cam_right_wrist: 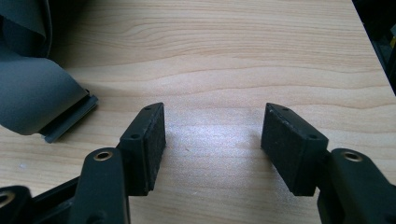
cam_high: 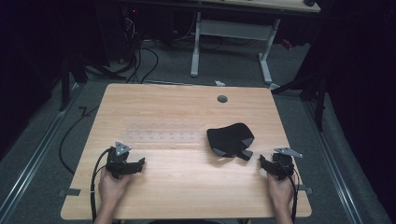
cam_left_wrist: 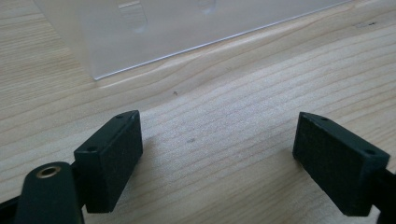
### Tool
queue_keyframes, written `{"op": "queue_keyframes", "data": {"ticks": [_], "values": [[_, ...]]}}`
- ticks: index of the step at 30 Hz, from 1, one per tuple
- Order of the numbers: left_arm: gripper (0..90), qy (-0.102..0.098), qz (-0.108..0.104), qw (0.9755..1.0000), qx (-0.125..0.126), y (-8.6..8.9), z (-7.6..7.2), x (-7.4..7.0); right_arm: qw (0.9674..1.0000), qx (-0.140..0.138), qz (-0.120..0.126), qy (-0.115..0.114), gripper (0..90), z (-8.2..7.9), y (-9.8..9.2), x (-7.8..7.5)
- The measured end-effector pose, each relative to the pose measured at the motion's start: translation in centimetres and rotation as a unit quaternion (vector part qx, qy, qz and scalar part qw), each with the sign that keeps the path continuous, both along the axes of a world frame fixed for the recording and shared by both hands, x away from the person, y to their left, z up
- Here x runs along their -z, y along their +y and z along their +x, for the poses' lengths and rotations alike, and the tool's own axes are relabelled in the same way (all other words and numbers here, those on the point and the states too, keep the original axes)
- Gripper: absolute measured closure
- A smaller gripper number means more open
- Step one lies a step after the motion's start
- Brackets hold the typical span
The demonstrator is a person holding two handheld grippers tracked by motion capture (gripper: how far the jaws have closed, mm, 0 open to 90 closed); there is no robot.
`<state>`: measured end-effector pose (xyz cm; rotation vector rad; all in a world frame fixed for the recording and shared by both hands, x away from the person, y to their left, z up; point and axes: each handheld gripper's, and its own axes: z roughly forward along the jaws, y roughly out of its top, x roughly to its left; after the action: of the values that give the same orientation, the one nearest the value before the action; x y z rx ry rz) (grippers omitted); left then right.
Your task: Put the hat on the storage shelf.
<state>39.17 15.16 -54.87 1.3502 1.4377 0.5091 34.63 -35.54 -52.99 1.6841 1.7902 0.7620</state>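
Resting low on the bench (cam_high: 187,186), both grippers sit with nothing in them. Left gripper (cam_high: 140,164): fingers (cam_left_wrist: 109,161) spread wide, bare wood between them. Right gripper (cam_high: 262,161): fingers (cam_right_wrist: 145,147) likewise released, bare wood between them.

Black cap (cam_high: 229,140) lies right of centre on the bench, near the right gripper and just ahead of it; in the right gripper view its grey underside and strap end (cam_right_wrist: 70,119) sit to the left of the fingers, apart from them. Clear plastic sheet (cam_high: 161,132) lies flat left of the cap; its near corner (cam_left_wrist: 95,77) is just ahead of the left gripper, not touching.

Risks, as judged from here:
- Cap is soft; a pinch on the strap end alone would likely let the crown flop and drag across the bench.
- Sheet lies flush on the wood. Fingers pushed at its edge may slide it away instead of getting under it.
- Sheet is nearly invisible from above; its far edge probably ends close to the cap, though I cannot tell if they touch. Dragging one could shift the other.
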Motion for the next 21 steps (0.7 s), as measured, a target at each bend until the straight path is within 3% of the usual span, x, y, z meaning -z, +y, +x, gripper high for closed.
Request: {"op": "queue_keyframes", "data": {"ticks": [11,16,21], "values": [[16.8,0.000,0.000,1.0000,-0.001,0.01,0.00,-0.01,1.0000,-0.002,0.000,0.001,39.6,0.04,0.10,-0.01],[16.8,0.000,0.000,1.0000,-0.001,0.01,0.00,-0.01,0.9999,-0.011,0.002,0.005,33.8,0.11,0.20,0.01],[16.8,0.000,0.000,1.0000,-0.001,0.01,0.00,-0.01,0.9999,-0.012,0.001,0.006,33.6,0.12,0.19,-0.01]]}}
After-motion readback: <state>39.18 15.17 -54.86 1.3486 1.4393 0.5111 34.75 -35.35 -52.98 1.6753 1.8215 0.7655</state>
